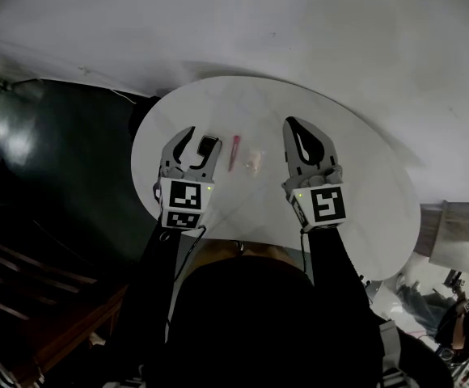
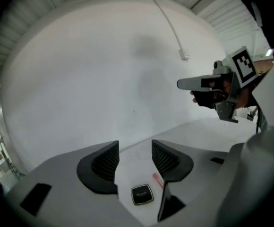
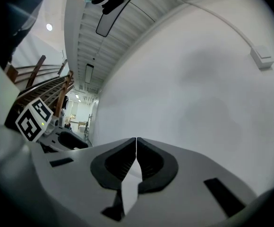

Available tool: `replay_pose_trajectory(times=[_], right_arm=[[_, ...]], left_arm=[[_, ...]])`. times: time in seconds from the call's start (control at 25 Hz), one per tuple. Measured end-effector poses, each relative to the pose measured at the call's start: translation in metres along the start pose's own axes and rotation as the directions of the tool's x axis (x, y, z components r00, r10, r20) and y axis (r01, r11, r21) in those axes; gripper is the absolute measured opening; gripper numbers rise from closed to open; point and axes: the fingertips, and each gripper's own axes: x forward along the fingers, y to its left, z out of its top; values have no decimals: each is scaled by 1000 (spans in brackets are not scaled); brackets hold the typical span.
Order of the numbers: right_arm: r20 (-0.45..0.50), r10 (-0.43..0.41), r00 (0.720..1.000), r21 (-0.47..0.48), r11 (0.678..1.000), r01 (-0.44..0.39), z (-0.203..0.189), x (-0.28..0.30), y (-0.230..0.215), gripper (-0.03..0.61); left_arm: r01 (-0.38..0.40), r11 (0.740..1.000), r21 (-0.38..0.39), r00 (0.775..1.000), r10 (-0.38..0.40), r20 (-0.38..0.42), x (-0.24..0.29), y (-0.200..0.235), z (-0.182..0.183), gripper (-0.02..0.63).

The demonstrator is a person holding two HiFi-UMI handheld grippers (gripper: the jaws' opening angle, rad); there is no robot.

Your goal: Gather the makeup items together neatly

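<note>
Left hand-held gripper (image 1: 202, 137), jaws spread and empty, hangs above the black compact (image 1: 207, 146) on the worktop (image 1: 356, 184), while the pink tube (image 1: 234, 153) lies just right of that compact, long axis along the jaws, nearer this hand than the pressed-shut right hand-held gripper (image 1: 293, 124).

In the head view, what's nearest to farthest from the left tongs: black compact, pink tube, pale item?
1. Black compact, on the table, framed between the tips of the left tongs.
2. Pink tube, just right of it.
3. Pale item, farther right again.
</note>
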Motion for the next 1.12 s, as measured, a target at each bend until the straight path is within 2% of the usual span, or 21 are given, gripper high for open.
replay_pose_trajectory(times=[0.12, 0.24, 0.36, 0.48, 0.6, 0.76, 1.12], right_arm=[[9, 2, 1000, -12, 1000, -1, 6, 5, 7, 28], [11, 0, 1000, -28, 1000, 1, 9, 7, 11, 28], [8, -9, 1000, -39, 999, 9, 11, 7, 14, 28], [6, -22, 1000, -55, 998, 22, 14, 6, 15, 28], [13, -39, 999, -64, 997, 40, 18, 4, 16, 28], [17, -55, 998, -68, 996, 56, 18, 1, 17, 28], [2, -81, 997, -82, 993, 81, 20, -6, 15, 26]], left_arm=[[-20, 998, 56, 996, 15, 85, -20, 16, 22, 230], [-31, 997, 63, 989, 21, 148, -33, 28, 38, 212], [-39, 998, 46, 977, 28, 212, -43, 32, 53, 152], [-54, 996, 73, 971, 36, 235, -48, 34, 61, 70], [-62, 996, 69, 961, 41, 274, -53, 37, 68, 21], [-42, 999, 6, 948, 38, 317, -53, 40, 72, 15], [-55, 998, 38, 946, 40, 323, -54, 43, 77, 15]])
